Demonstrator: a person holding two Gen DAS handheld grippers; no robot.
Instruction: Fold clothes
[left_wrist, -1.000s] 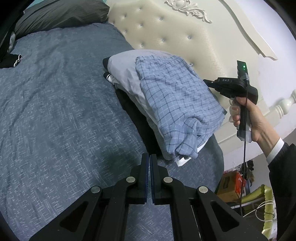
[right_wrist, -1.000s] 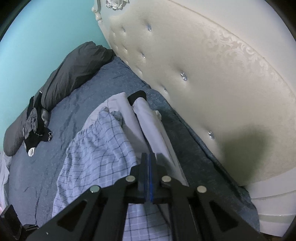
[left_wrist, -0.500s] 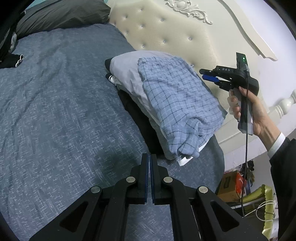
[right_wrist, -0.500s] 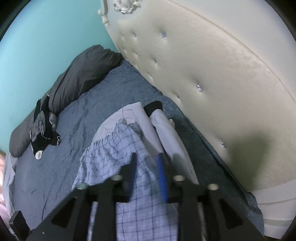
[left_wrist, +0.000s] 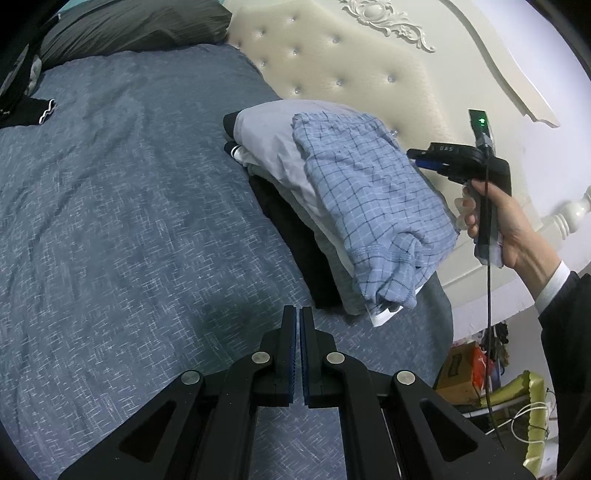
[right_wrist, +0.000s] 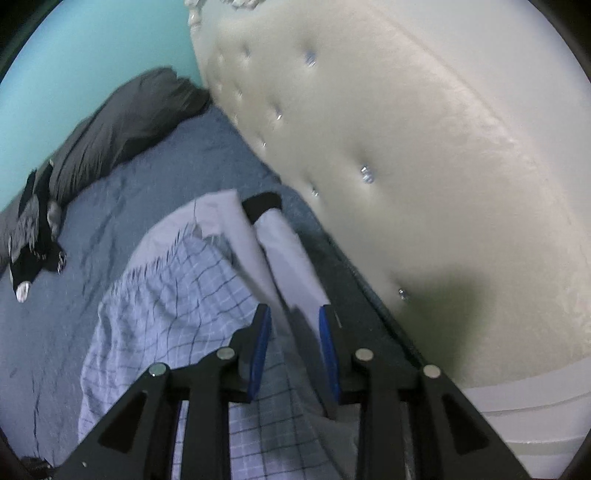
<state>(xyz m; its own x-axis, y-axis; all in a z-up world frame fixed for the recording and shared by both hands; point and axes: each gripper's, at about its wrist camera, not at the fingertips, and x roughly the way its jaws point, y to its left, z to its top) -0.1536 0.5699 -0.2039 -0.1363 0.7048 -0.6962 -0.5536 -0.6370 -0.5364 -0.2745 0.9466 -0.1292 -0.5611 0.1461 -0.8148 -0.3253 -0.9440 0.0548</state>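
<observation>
A stack of folded clothes lies on the bed against the headboard, topped by a blue checked garment (left_wrist: 369, 192) (right_wrist: 177, 295) over a pale grey one (left_wrist: 269, 140) (right_wrist: 288, 251). A black piece (left_wrist: 291, 229) sits at the bottom. A hand holds my right gripper (left_wrist: 419, 158) (right_wrist: 293, 314) just above the stack's headboard side. Its jaws stand a little apart, with no cloth pinched between them. My left gripper (left_wrist: 297, 314) is shut and empty, hovering over the bare sheet just in front of the stack.
The blue-grey bedsheet (left_wrist: 110, 221) spreads wide to the left. A cream tufted headboard (left_wrist: 351, 62) (right_wrist: 424, 147) stands right behind the stack. A dark pillow (left_wrist: 129, 22) and a loose black garment (right_wrist: 33, 258) lie at the far side. Boxes (left_wrist: 465, 369) clutter the floor beside the bed.
The right gripper's jaws went from shut to slightly apart and it shifted a little along the stack's top. The left gripper stayed shut and still.
</observation>
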